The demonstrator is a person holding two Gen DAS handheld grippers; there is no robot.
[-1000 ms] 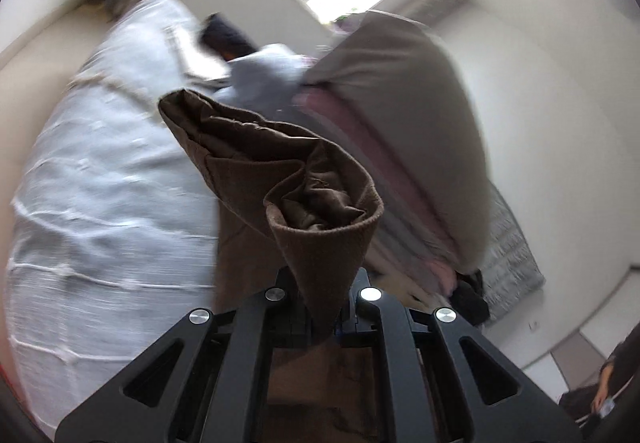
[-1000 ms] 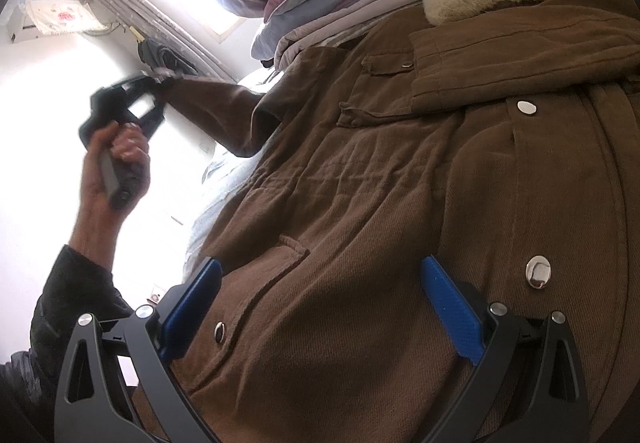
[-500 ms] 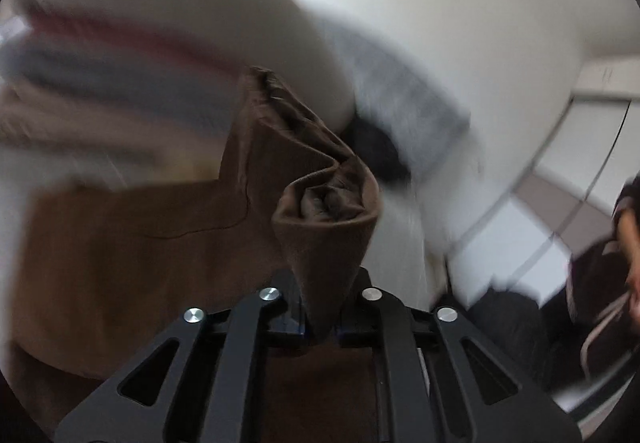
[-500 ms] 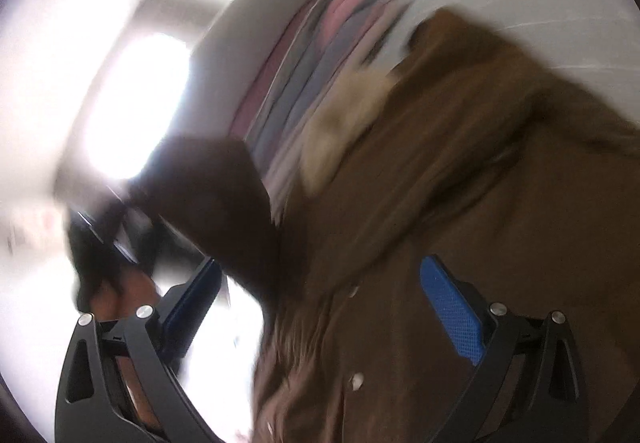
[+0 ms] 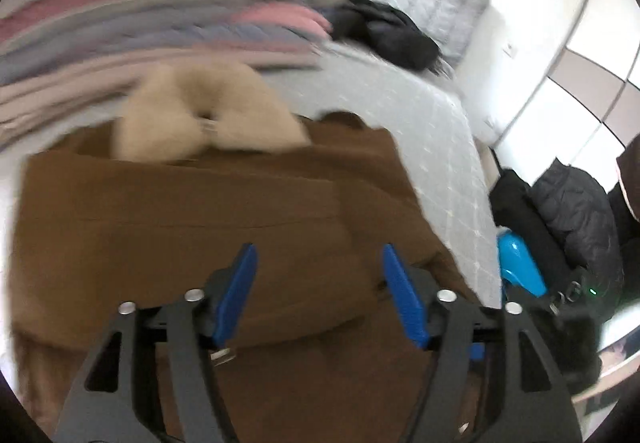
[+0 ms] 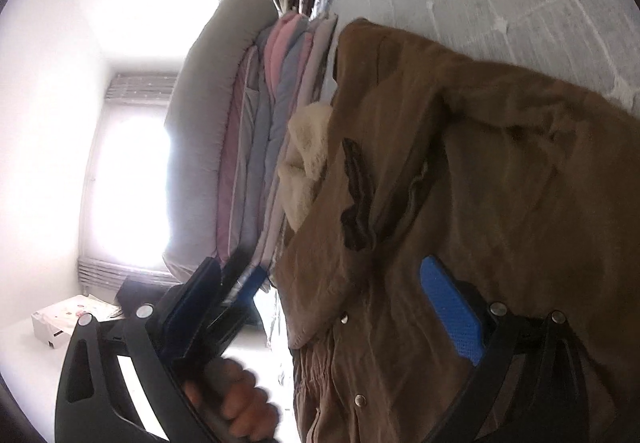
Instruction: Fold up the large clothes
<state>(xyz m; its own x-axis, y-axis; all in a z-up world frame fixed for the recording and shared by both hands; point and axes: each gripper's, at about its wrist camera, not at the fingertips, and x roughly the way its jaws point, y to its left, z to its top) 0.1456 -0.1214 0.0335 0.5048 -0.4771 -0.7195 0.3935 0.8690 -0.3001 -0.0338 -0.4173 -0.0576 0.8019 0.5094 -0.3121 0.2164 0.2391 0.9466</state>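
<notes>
Jacket (image 5: 208, 227) first: a big brown corduroy one with a cream fleece collar (image 5: 208, 119), lying spread on the quilted bed (image 5: 432, 115), its collar end just beside the stack of folded bedding (image 5: 152, 27) at the far left. I judge it heavy and thick, soft enough to drape yet bulky, so folds will spring back unless pressed flat. The snap buttons (image 6: 360, 400) and flap pockets make lumpy spots I would avoid pinching.

My left tongs (image 5: 320, 295) have just been opening and now stand apart over the folded-in sleeve, nothing between the blue pads (image 5: 236, 295). My right tongs (image 6: 340, 307) are also spread wide, empty, hovering above the front panel. I would take hold at a seam, cuff or hem edge, where the cloth is doubled and will not slip.
</notes>
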